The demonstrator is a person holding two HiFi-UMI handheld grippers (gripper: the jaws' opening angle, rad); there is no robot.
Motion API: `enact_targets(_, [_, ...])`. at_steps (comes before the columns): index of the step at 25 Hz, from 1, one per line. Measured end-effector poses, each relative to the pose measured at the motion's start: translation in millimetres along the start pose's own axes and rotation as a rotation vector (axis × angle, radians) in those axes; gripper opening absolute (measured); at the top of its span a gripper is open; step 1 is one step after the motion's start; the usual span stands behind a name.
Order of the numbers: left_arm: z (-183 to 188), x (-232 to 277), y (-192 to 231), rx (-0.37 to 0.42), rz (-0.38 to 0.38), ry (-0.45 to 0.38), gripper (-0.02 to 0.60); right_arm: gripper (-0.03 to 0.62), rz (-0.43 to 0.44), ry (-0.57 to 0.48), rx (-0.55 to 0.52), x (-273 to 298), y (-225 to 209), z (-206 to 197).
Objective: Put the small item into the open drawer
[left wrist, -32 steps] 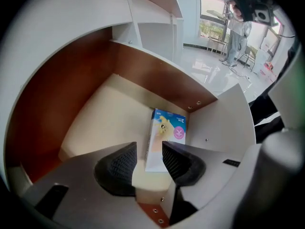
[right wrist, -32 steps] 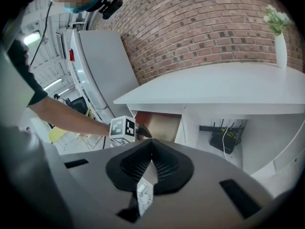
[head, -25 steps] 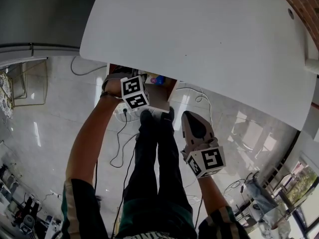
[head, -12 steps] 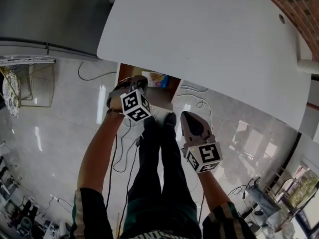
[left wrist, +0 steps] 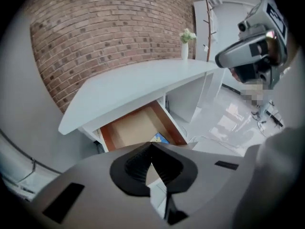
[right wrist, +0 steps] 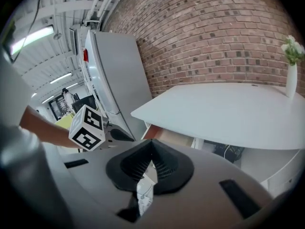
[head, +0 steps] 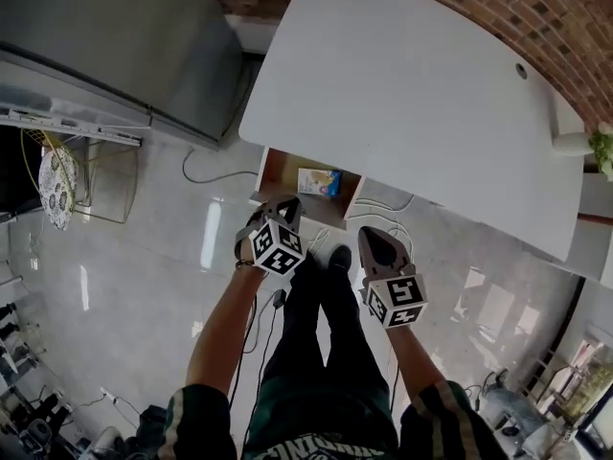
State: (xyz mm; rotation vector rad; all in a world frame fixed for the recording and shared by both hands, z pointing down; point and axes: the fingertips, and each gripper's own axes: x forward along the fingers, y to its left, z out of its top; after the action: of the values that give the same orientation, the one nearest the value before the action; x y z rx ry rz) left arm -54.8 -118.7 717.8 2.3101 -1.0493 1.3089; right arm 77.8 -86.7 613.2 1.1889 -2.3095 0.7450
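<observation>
below, white desk [head: 412, 94] against brick wall [head: 575, 27], glossy floor [head: 144, 257]; left gripper [left wrist: 151, 146] and right gripper [right wrist: 152, 142] fingers [right wrist: 167, 168] closed

A white desk [head: 412, 94] stands against a brick wall [head: 536, 17]. Its drawer [head: 287, 172] is pulled out, with a small colourful item [head: 319, 181] lying inside. The left tool [head: 285, 203] hangs just before the drawer, and the right tool [head: 372, 234] is beside the person's legs [head: 321, 324].

The left gripper [head: 284, 205] is reaching slightly farther than the right gripper [head: 374, 238], both pointing forward with jaws pressed together, empty
</observation>
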Motion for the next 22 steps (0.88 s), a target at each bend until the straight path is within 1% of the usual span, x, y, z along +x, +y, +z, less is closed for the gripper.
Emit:
enact_targets(2, [9, -23, 0, -0.052, 0.013, -0.033, 0.014, 0.023, 0.001, -0.012, -0.013, -7, 4, 14])
enact_targets(7, [35, -80, -1, -0.137, 0.043, -0.122, 0.014, 0.023, -0.002, -0.041, -0.038, -27, 18, 47])
enact_targets(14, [90, -155, 19, -0.243, 0.104, -0.284, 0.014, 0.023, -0.015, -0.132, -0.024, -60, 31, 105])
enact_targets(18, [113, -185, 19, -0.266, 0.128, -0.35, 0.014, 0.023, -0.021, -0.187, -0.03, -79, 36, 132])
enact_targets(22, [139, -206, 38, -0.256, 0.155, -0.421, 0.014, 0.023, -0.028, -0.253, -0.078, -87, 35, 168])
